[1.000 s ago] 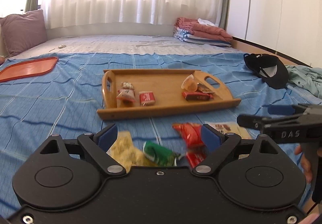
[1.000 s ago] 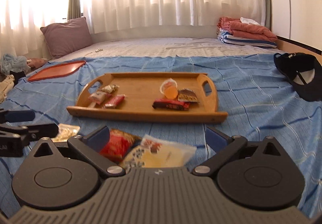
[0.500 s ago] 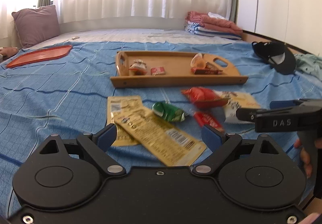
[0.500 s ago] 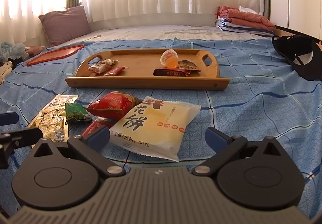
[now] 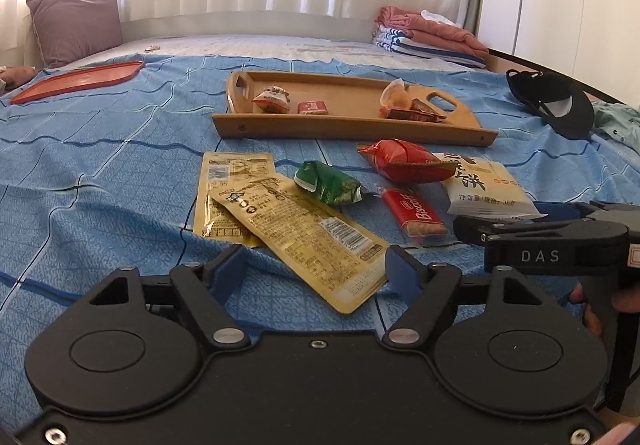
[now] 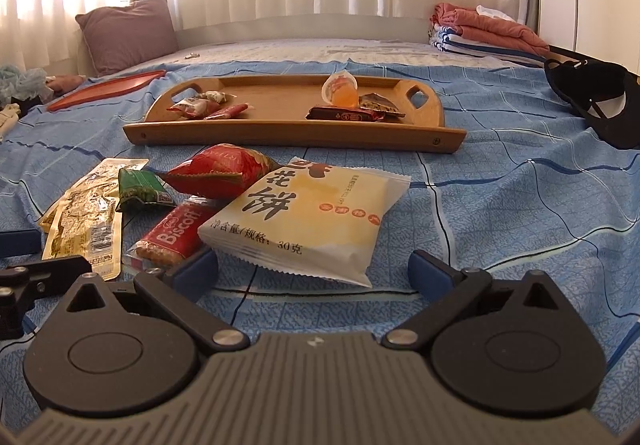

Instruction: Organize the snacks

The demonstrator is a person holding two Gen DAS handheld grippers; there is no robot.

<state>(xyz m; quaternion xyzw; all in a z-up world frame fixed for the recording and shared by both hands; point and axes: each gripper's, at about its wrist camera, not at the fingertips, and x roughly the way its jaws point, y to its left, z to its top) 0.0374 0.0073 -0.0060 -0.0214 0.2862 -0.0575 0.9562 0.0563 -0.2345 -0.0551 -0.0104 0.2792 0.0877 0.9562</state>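
Loose snacks lie on the blue bedsheet in front of a wooden tray (image 5: 352,129) that holds several small snacks. My left gripper (image 5: 316,269) hangs low over the near end of a long yellow packet (image 5: 296,229). Its jaws are closing with that end between them, and the pads do not press on it. A second yellow packet (image 5: 224,181), a green packet (image 5: 328,183), a red bag (image 5: 404,161) and a red Biscoff bar (image 5: 416,211) lie beyond. My right gripper (image 6: 314,271) is open, straddling the near edge of a white-and-yellow pastry packet (image 6: 312,217).
An orange tray (image 5: 80,79) and a purple pillow (image 5: 76,25) are at the far left. Folded towels (image 5: 432,37) sit at the back right, with a black cap (image 5: 556,105) and a green garment (image 5: 620,121) to the right. White cupboards line the right wall.
Both grippers have sunk toward the bed, so the loose snacks now look larger and closer. The left jaws stand narrower than before. No snack has moved.
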